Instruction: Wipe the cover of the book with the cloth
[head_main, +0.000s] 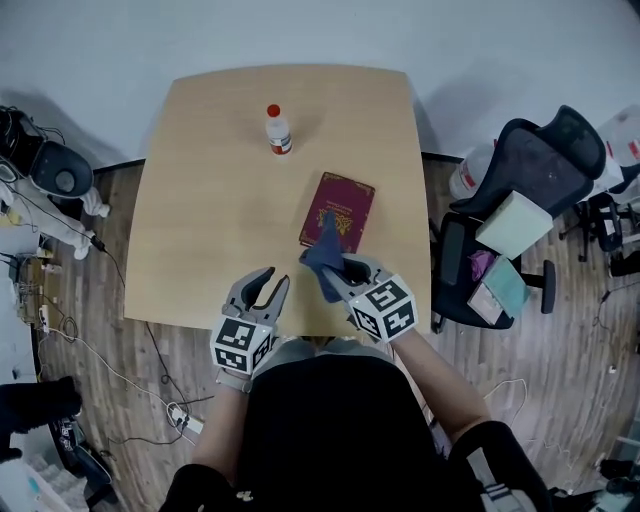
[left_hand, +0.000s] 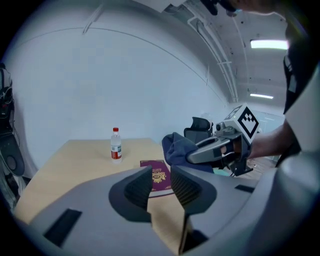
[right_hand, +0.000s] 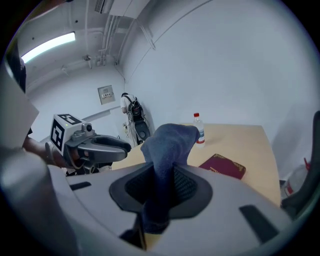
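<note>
Right claw clamps the bunched blue cloth near the lower edge of the book, which lies flat at frame centre on the surface. Left claw is parted and empty, lower centre. Risk: nothing pins the book, so a wipe may just shove it.

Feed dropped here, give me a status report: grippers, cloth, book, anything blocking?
Left hand-held gripper open, empty. Right hand-held gripper shut on cloth. Book closed on table, untouched. Bottle stands beyond it, apart.
</note>
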